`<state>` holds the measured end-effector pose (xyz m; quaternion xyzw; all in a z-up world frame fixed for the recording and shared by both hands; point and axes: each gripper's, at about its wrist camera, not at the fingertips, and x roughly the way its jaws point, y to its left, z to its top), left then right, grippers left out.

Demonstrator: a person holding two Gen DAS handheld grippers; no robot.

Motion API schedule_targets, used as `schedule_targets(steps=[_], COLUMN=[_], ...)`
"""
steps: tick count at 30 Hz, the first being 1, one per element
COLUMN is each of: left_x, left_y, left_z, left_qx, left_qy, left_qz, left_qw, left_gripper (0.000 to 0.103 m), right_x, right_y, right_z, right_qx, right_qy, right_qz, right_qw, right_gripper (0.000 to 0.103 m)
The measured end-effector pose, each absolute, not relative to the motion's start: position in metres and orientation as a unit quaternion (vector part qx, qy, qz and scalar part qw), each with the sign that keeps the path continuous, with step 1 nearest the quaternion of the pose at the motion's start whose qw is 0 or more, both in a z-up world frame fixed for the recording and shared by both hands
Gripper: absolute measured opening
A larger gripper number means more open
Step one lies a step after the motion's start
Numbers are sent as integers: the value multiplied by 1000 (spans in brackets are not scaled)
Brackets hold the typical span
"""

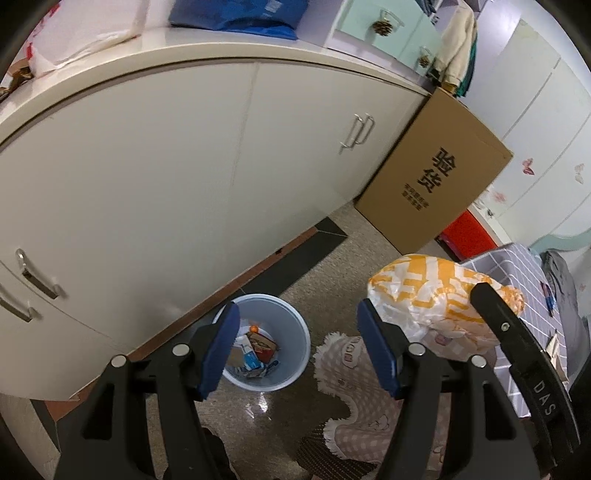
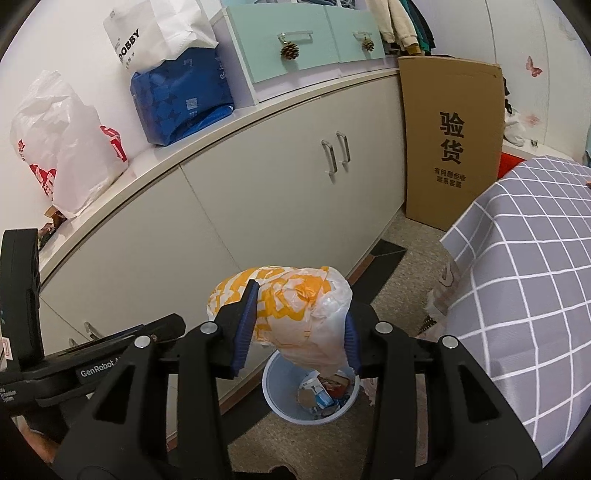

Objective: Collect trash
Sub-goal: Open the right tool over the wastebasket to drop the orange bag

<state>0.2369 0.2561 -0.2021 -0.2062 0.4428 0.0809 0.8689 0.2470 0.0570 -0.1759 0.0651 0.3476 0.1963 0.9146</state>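
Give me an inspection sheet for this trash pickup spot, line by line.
Surface: speckled floor, a patterned mat beside the bin.
Job's things: pale blue trash bin on the floor, holding boxes and wrappers; orange-and-white plastic bag bunched up above it.
Clutter: cardboard box leaning by the cabinet; shopping bags on its top.
Grippers: left tool open, empty, over the bin; right tool closed on the bag.
Cables: nothing seen.
Surroundings: grey checked cover to the right, hanging clothes behind.
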Motion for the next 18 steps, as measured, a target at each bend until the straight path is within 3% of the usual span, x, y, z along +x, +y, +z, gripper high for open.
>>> schedule_targets(steps=[2, 3, 5, 18], left_x=[235, 234, 234, 227], left_y=[262, 265, 269, 256], left_z=[-202, -202, -201, -184], left_qx=[-209, -211, -213, -205], left_qy=[440, 440, 441, 434], left_qz=[93, 99, 105, 100], left_qw=[868, 867, 865, 872], left_gripper=[65, 65, 65, 65], right_x=[249, 250, 254, 245], right_y=[61, 63, 67, 50], right_z=[-176, -177, -180, -172], right_qx=[69, 75, 72, 90], right_qy=[341, 336, 337, 346], right_qz=[195, 199, 196, 193], right_qw=[917, 918, 918, 913], right_gripper=[51, 66, 74, 74])
